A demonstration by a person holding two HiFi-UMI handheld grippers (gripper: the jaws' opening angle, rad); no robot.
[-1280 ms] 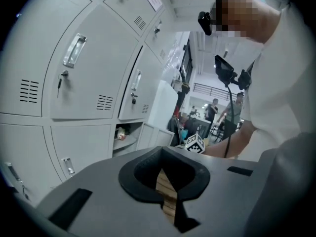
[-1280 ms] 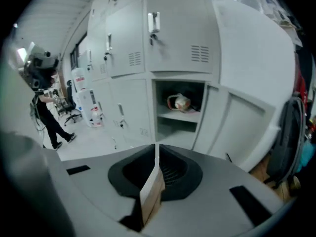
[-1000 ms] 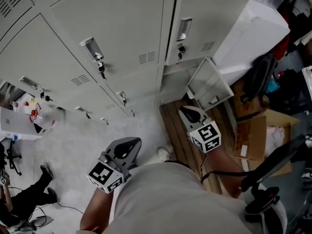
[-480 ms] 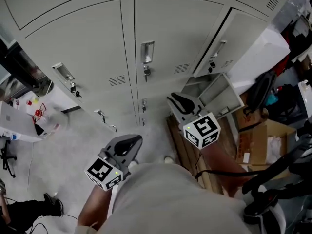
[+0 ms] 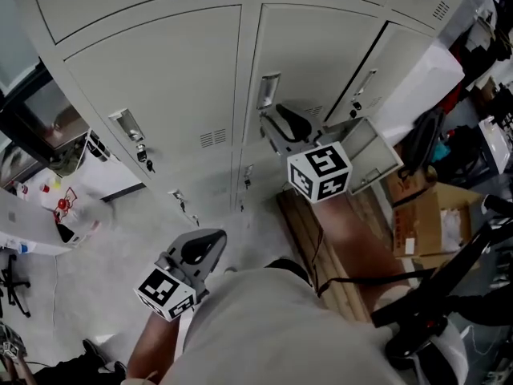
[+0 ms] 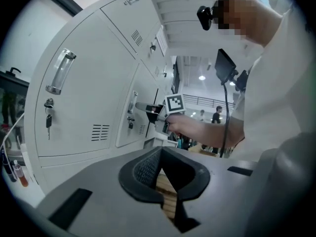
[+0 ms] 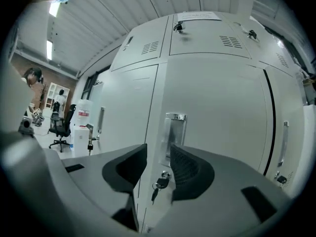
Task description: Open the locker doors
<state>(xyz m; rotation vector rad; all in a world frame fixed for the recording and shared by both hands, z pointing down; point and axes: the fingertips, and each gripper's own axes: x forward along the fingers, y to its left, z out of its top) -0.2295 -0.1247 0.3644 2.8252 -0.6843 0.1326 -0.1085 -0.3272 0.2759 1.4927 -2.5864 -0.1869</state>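
Grey lockers fill the top of the head view. The middle door carries a chrome recessed handle with a key hanging under it. My right gripper is raised level just in front of that handle. Its jaws have just been opening and stand open, and the handle shows in the gap ahead, not gripped. My left gripper hangs low by my body, shut and empty. A small lower locker door at the right stands open.
The left locker door has its own handle and key. A wooden pallet, cardboard boxes and a black bag crowd the floor at the right. A white table with bottles stands at the left.
My right gripper rose from beside the low open locker door up to the middle door's handle, and its jaws opened. The left gripper shifted a little and stayed shut.
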